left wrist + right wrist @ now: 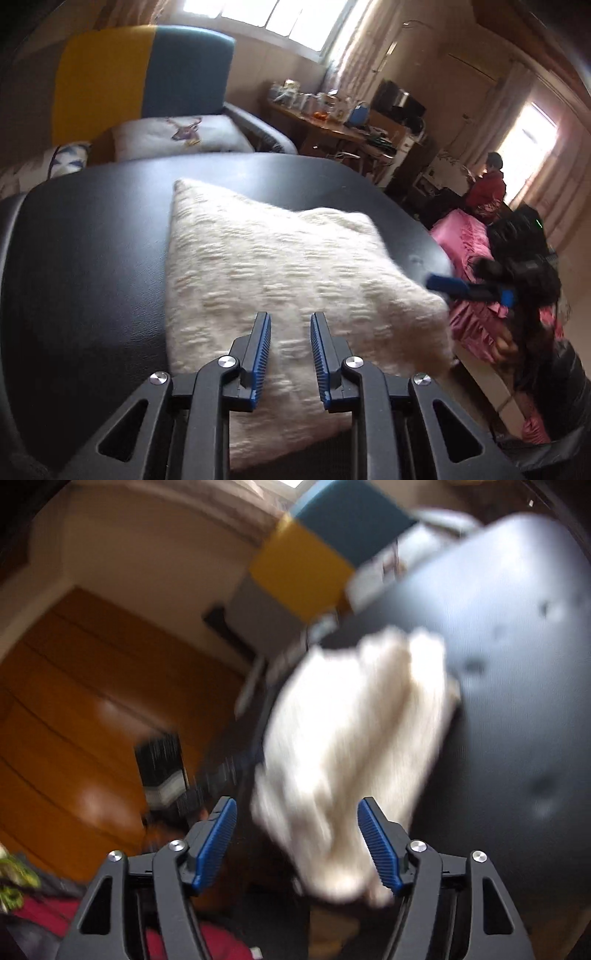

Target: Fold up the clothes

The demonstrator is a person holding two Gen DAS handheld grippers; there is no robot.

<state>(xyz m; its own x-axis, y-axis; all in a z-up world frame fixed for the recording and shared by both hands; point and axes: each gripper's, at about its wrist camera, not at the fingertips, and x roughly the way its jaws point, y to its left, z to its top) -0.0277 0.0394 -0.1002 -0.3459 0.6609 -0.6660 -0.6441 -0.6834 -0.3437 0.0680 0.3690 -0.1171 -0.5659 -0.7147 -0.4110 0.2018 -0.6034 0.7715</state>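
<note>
Cream fuzzy knitted garment (280, 273) folded on black round table (92, 236) | left gripper (290, 332) over near edge, jaws apart, nothing pinched | right gripper (297, 823) jaws wide, hem between, pads not touching | advice: pinch both layers squarely, lift evenly | right view blurred; contact unclear.

Round black table (92, 229), folded fuzzy cream garment (280, 266) lying flat near its edge
</note>
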